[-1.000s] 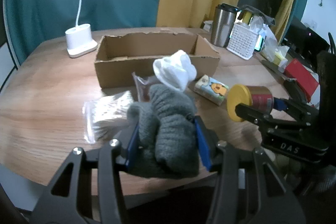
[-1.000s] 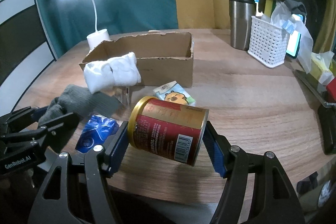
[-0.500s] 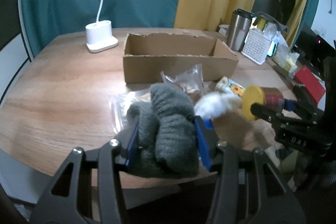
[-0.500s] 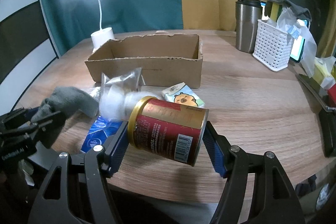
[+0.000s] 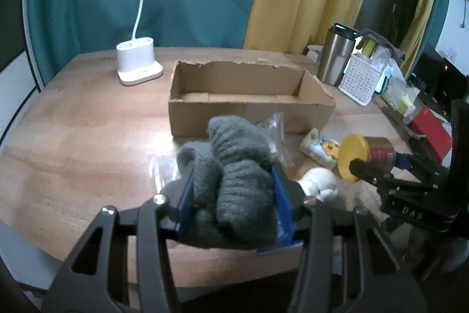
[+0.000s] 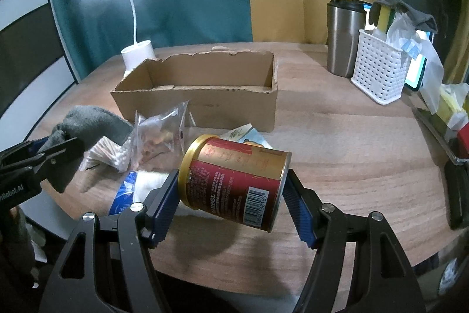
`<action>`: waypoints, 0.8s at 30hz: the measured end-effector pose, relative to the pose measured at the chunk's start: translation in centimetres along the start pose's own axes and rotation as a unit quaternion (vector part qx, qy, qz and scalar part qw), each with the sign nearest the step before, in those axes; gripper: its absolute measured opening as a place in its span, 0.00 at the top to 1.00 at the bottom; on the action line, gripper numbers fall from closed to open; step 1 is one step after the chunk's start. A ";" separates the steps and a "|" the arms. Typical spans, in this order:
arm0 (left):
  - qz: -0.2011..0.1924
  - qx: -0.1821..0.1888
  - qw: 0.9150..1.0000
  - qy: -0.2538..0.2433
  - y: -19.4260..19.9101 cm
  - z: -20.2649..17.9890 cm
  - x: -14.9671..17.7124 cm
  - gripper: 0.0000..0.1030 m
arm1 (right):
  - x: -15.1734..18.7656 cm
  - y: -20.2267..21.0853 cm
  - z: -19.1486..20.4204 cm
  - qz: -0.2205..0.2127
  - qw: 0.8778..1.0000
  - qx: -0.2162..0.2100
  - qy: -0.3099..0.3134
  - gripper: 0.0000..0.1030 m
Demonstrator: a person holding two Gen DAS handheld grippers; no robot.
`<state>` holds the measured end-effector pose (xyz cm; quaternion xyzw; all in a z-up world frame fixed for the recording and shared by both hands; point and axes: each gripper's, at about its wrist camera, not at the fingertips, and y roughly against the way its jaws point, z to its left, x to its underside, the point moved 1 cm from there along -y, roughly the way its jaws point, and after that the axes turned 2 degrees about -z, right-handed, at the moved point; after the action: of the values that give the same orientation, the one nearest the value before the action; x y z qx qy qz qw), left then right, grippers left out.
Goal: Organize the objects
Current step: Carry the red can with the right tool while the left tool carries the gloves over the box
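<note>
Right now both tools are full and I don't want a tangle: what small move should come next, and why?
Probably carry the left tool forward over the cardboard box and release the grey sock there. The sock is already lifted clear of the table, the box looks empty and sits straight ahead, and the can in the right tool is off to the side.

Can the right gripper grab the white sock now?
Probably not. The right gripper is already shut on the red can, so its jaws are full. The white sock lies on the table below, so the can must go somewhere first.
</note>
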<state>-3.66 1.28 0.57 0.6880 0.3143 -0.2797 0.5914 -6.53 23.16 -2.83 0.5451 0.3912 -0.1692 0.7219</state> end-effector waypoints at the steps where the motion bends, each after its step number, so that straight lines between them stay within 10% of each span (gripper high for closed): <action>1: -0.001 0.000 1.000 0.000 0.0 0.0 -0.2 0.52 | -0.2 -0.1 -0.1 0.000 1.000 0.001 -0.001 0.31; 24: -0.027 0.012 1.000 -0.006 -1.2 -1.2 -5.5 0.52 | -5.1 -0.6 -1.3 -0.019 1.000 -0.003 0.003 0.31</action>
<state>-8.06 2.02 4.15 0.6848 0.3257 -0.3033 0.5770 -10.67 23.21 0.48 0.5361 0.4044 -0.1801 0.7188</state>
